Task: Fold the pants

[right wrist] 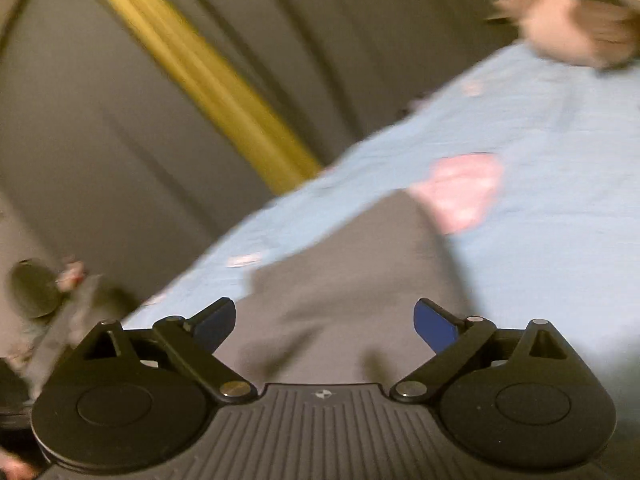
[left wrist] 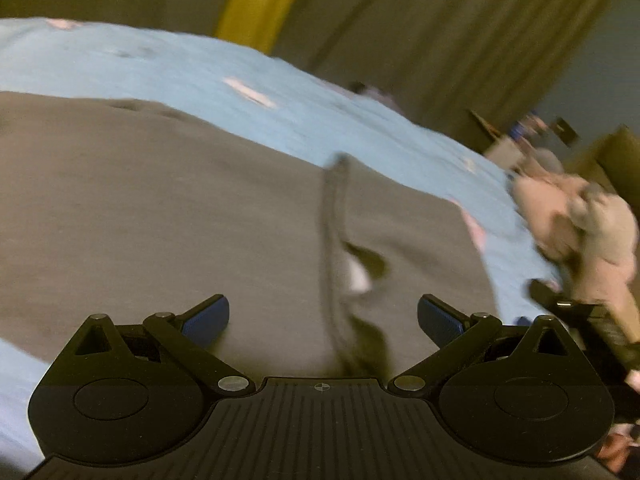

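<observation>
Dark grey pants (left wrist: 168,216) lie spread flat on a light blue bedsheet (left wrist: 248,76). A seam or waistband edge (left wrist: 332,240) with a white tag (left wrist: 356,276) runs down the cloth. My left gripper (left wrist: 323,316) is open and empty just above the pants. In the right wrist view the pants (right wrist: 352,280) reach toward a pink patch (right wrist: 464,188) on the sheet (right wrist: 560,160). My right gripper (right wrist: 325,320) is open and empty over the pants. Both views are blurred.
Olive curtains (left wrist: 420,20) with a yellow stripe (right wrist: 192,72) hang behind the bed. A crumpled beige and grey garment (left wrist: 580,224) lies at the bed's right edge. The other gripper's black body (left wrist: 592,320) shows at the right. Clutter sits at the far right (left wrist: 528,128).
</observation>
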`<state>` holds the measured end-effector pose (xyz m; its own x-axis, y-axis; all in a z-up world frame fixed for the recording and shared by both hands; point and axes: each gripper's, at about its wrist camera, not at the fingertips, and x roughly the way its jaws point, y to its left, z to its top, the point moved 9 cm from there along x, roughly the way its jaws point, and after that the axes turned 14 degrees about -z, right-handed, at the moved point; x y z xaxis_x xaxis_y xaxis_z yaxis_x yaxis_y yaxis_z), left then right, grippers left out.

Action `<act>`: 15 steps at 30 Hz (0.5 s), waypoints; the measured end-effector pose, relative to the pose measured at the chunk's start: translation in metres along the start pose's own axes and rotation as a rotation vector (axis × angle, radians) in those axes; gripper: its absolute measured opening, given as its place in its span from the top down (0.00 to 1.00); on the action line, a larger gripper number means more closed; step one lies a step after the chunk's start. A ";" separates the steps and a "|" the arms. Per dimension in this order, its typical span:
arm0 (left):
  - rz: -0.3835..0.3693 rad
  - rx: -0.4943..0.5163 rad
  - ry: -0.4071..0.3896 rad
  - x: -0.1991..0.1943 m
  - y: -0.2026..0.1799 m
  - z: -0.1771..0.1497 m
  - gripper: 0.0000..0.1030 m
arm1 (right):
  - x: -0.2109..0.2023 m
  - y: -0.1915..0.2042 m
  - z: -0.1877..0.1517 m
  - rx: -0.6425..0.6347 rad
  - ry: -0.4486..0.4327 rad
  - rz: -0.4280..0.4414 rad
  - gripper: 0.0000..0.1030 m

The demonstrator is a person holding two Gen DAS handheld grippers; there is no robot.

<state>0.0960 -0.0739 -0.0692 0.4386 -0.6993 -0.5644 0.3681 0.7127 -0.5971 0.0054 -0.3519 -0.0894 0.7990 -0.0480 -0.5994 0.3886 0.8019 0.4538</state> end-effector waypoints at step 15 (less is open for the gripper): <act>-0.144 -0.113 0.087 0.032 -0.033 -0.004 0.47 | 0.030 -0.009 -0.007 0.063 0.116 -0.018 0.06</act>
<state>0.0947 -0.1195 -0.0697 0.3134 -0.7994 -0.5126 0.3256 0.5976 -0.7327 0.0220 -0.3566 -0.1162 0.7345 0.0096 -0.6785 0.4338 0.7622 0.4804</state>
